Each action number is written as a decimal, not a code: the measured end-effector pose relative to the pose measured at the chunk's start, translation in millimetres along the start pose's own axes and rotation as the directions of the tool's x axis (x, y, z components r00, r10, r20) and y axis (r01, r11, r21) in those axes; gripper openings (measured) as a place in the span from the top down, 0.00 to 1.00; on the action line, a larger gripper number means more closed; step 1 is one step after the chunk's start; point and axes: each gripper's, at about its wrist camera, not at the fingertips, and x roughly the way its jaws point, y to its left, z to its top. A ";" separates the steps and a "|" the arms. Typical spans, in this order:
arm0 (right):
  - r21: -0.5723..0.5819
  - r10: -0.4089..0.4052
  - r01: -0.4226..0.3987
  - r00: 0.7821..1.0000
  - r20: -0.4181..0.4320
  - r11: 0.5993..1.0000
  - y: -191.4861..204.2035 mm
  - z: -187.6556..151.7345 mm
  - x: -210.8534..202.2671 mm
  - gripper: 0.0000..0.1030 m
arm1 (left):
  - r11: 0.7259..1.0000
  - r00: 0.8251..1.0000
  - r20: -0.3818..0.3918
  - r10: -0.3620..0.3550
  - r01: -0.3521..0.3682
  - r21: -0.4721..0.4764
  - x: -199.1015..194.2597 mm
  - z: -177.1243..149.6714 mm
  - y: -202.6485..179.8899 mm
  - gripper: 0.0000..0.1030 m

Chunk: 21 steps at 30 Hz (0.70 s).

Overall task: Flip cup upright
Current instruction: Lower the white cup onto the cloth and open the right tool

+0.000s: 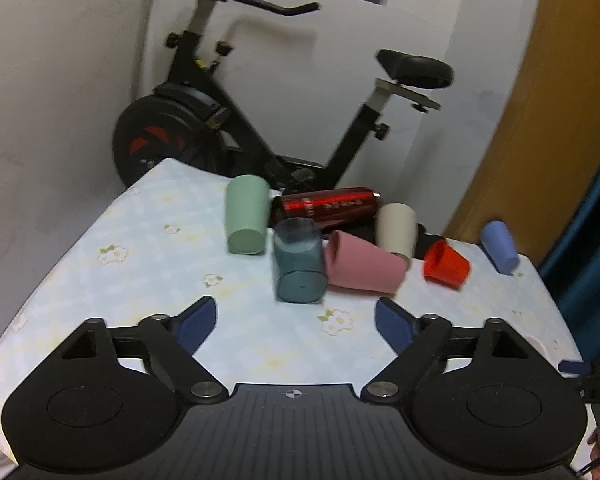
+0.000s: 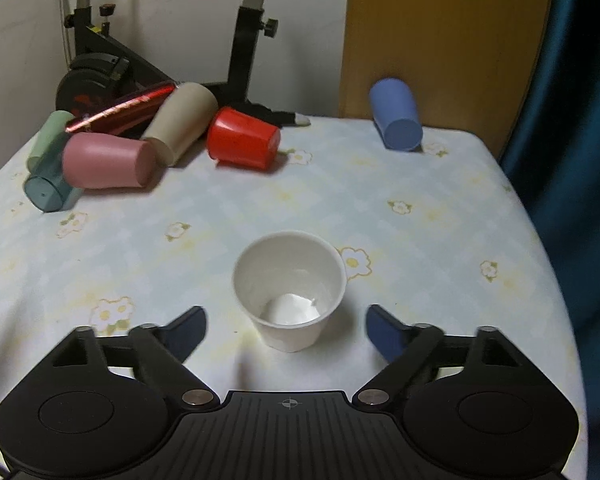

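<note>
A white paper cup (image 2: 289, 295) stands upright on the table, mouth up, between the fingers of my open right gripper (image 2: 286, 326), which does not touch it. Several cups lie on their sides at the far end: teal (image 1: 299, 267) (image 2: 47, 188), pink (image 1: 362, 263) (image 2: 106, 162), green (image 1: 247, 214) (image 2: 49, 136), beige (image 1: 396, 229) (image 2: 182, 122), red (image 1: 446, 265) (image 2: 242, 139) and blue (image 1: 500, 246) (image 2: 396, 120). My left gripper (image 1: 296, 322) is open and empty, a short way in front of the teal cup.
A red metallic bottle (image 1: 326, 205) (image 2: 120, 110) lies behind the cups. The table has a floral cloth (image 2: 420, 220). An exercise bike (image 1: 220, 112) stands behind it, a wooden panel (image 2: 440, 40) and a blue curtain (image 2: 580, 120) to the right.
</note>
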 end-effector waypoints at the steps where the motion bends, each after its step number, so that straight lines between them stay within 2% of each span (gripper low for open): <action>1: 0.005 0.009 -0.009 1.000 0.008 1.000 1.6 1.1 -6.7 0.05 | 1.000 1.000 -0.002 -0.015 0.015 0.012 -2.2 1.0 -2.7 0.11; 3: 0.017 0.026 -0.026 0.999 0.019 1.000 4.5 3.6 -20.1 0.00 | 0.999 0.999 -0.004 -0.038 0.038 0.034 -7.4 3.2 -8.3 0.10; 7: 0.032 0.044 -0.045 0.998 0.042 0.998 10.8 8.0 -48.0 0.00 | 0.995 0.998 0.014 -0.058 0.056 0.081 -21.8 5.7 -20.7 0.06; 12: 0.037 0.025 -0.029 0.996 0.091 0.999 18.6 8.6 -85.5 0.00 | 0.989 0.997 0.050 -0.051 0.044 0.138 -39.8 6.6 -37.7 0.05; 21: 0.015 0.008 -0.011 0.982 0.190 1.000 31.0 4.4 -144.3 0.00 | 0.985 0.990 0.114 -0.083 0.064 0.163 -71.3 7.9 -52.9 0.00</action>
